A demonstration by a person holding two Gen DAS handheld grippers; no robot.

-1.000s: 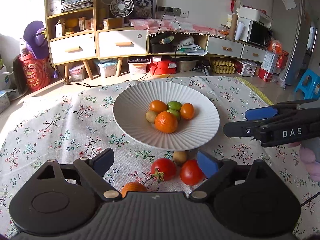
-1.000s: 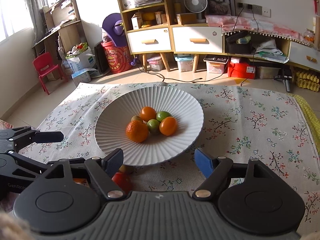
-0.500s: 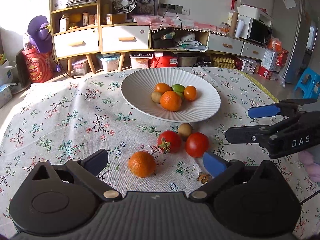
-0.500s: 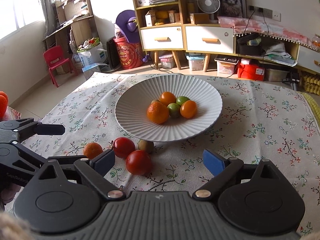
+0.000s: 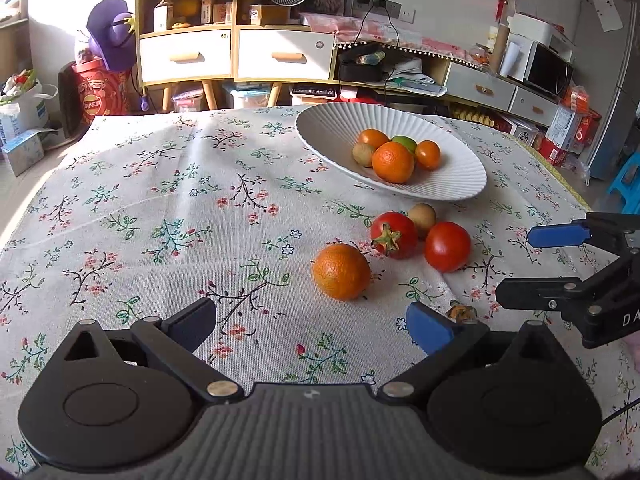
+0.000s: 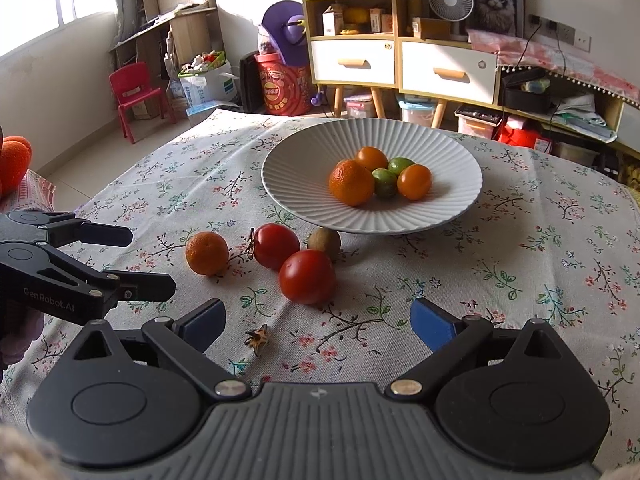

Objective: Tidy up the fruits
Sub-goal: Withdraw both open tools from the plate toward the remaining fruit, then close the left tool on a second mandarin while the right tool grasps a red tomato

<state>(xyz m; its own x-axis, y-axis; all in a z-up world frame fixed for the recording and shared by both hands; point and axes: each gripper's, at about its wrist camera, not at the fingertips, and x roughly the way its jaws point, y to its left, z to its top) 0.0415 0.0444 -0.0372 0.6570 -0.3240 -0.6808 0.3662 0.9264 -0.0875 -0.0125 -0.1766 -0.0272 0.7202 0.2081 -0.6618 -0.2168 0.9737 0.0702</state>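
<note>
White ribbed plate: orange and green fruit. Counter cloth: pale, floral print. Loose: two red tomatoes, orange mandarin, brown kiwi.

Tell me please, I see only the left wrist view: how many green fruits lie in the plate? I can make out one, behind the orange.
Observer: Two. In the plate, the rear green fruit touches the front green fruit, which the big orange hides from you.
Operator: And the small brown thing half hidden by my left claw?
Observer: It is a dried calyx, lying loose on the cloth, apart from the nearer tomato.
</note>
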